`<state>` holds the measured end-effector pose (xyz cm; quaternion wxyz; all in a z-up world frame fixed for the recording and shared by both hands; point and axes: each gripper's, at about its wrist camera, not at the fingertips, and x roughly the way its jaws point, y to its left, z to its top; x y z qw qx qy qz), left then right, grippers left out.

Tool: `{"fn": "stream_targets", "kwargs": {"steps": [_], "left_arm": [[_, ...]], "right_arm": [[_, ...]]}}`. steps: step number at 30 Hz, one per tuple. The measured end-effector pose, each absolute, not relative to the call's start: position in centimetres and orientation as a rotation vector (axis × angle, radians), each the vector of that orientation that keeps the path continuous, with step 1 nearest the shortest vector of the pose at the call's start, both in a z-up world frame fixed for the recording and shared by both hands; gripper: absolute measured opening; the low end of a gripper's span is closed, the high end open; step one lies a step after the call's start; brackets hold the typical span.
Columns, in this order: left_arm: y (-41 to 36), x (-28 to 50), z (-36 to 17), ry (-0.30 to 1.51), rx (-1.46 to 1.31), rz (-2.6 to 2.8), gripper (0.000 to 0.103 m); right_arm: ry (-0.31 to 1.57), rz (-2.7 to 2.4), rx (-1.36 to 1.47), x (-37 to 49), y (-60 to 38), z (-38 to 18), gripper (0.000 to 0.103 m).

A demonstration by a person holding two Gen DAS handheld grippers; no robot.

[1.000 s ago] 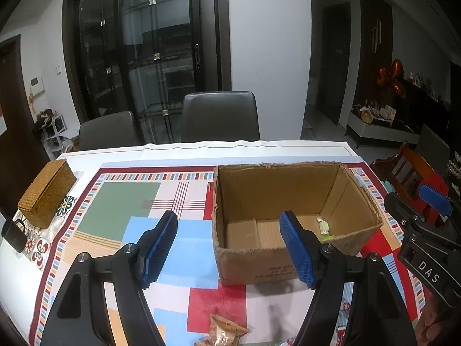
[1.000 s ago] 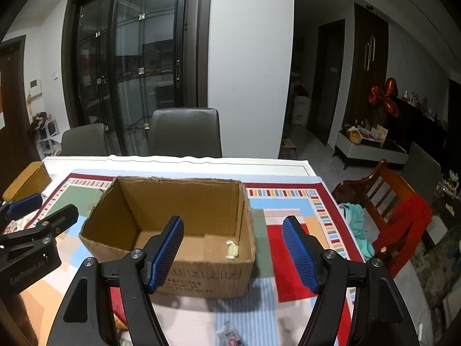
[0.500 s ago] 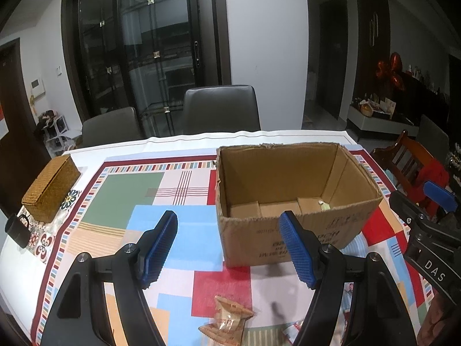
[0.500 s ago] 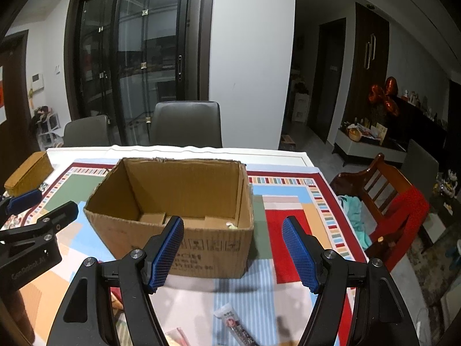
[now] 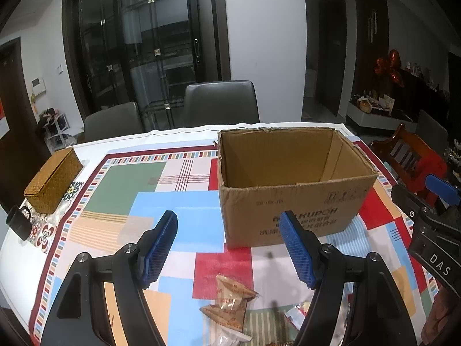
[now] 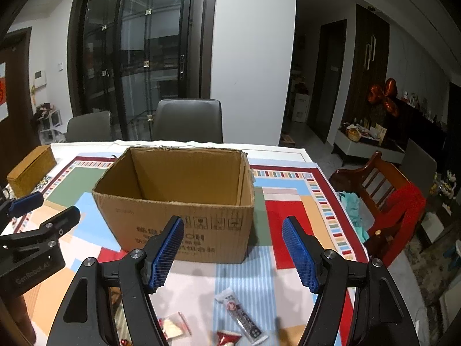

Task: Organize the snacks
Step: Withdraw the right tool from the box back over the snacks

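White wall (image 5: 265, 43), dark glass doors (image 5: 149, 57), grey chairs (image 5: 220, 102), wooden chair (image 6: 383, 193).

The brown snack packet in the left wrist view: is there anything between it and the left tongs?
Nothing visible. The brown snack packet lies on the tablecloth just below the open left tongs, with only bare cloth between them. The cardboard box stands farther back.

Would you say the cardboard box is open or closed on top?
Open: the cardboard box has no lid, and its inner walls are visible in both views.
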<state>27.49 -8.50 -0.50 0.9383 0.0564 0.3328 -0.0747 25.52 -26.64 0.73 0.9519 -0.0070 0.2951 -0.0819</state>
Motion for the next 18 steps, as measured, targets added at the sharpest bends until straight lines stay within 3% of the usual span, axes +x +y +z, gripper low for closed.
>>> {"fn": "stream_targets", "kwargs": {"steps": [18], "left_arm": [[-8.6,22.1,-0.9,0.662,0.104,-0.190,0.073]], "right_arm": [[0.588,-0.148,-0.015,20.6,-26.5,0.1,0.072]]}}
